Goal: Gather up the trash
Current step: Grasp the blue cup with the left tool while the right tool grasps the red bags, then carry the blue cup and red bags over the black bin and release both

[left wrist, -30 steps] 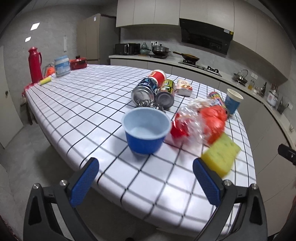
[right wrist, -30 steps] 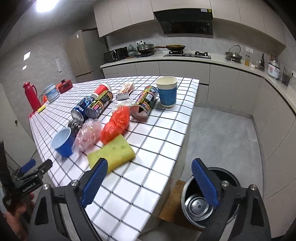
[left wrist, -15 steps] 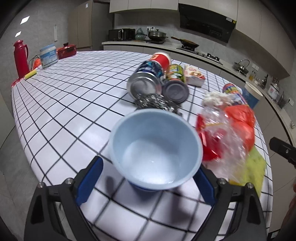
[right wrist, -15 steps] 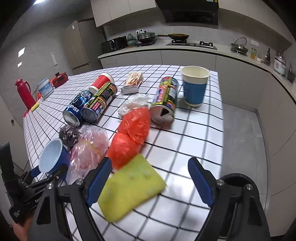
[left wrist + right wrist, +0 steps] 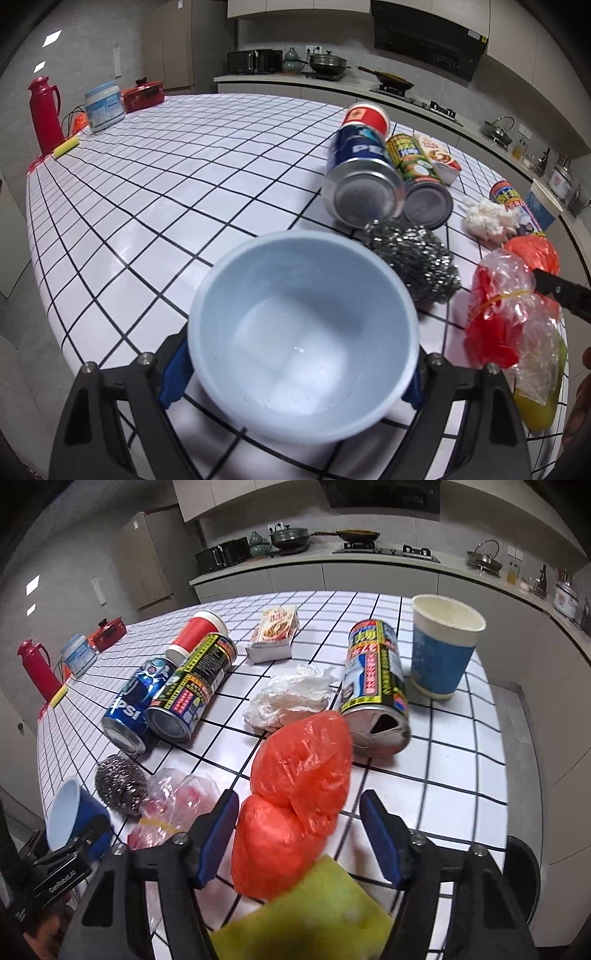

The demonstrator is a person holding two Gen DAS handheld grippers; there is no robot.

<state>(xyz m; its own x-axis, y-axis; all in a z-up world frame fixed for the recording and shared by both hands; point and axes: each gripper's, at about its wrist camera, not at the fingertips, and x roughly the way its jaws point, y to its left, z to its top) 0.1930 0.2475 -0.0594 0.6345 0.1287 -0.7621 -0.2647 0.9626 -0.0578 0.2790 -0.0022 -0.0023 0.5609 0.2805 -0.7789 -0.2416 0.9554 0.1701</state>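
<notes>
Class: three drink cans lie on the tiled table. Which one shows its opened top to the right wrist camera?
The can beside the blue paper cup: that red-and-black can shows a punched-open top, while the Pepsi can and its neighbour show other ends.

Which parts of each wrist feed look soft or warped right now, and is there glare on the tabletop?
Left wrist view: the small blue plastic cup fills the foreground, slightly soft; grid lines of the white tiled table bow from fisheye; faint sheen, no harsh glare. Right wrist view: the yellow-green sponge is blurred up close; the orange plastic bag stays sharper; corners vignette dark.
</notes>
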